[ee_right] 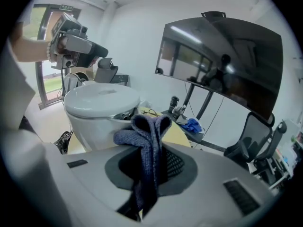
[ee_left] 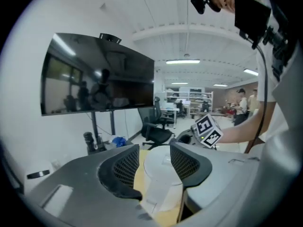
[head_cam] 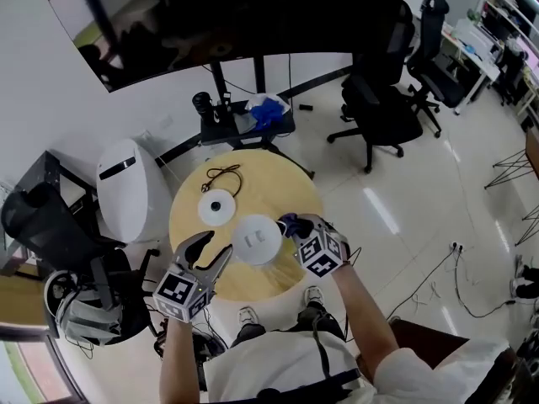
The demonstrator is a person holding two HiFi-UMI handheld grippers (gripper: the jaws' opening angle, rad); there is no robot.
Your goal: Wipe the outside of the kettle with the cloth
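A white kettle [head_cam: 257,239] hangs over the front of the round wooden table [head_cam: 282,188], off its base. My left gripper [head_cam: 216,244] comes at it from the left and is shut on the handle side. In the left gripper view the kettle [ee_left: 163,162] fills the gap between the mesh pads of that gripper [ee_left: 156,171]. My right gripper [head_cam: 295,225] is at the kettle's right side, shut on a dark blue cloth [head_cam: 289,222]. In the right gripper view the folded cloth [ee_right: 144,129] sticks up out of the jaws [ee_right: 147,150], just short of the kettle's wall [ee_right: 102,108].
The kettle's round base [head_cam: 216,206] and a coiled black cable [head_cam: 221,175] lie on the table's far half. A white bin-like unit [head_cam: 122,175] and a dark chair [head_cam: 50,225] stand left. A screen stand with a tray [head_cam: 253,120] is behind, office chairs [head_cam: 379,108] right.
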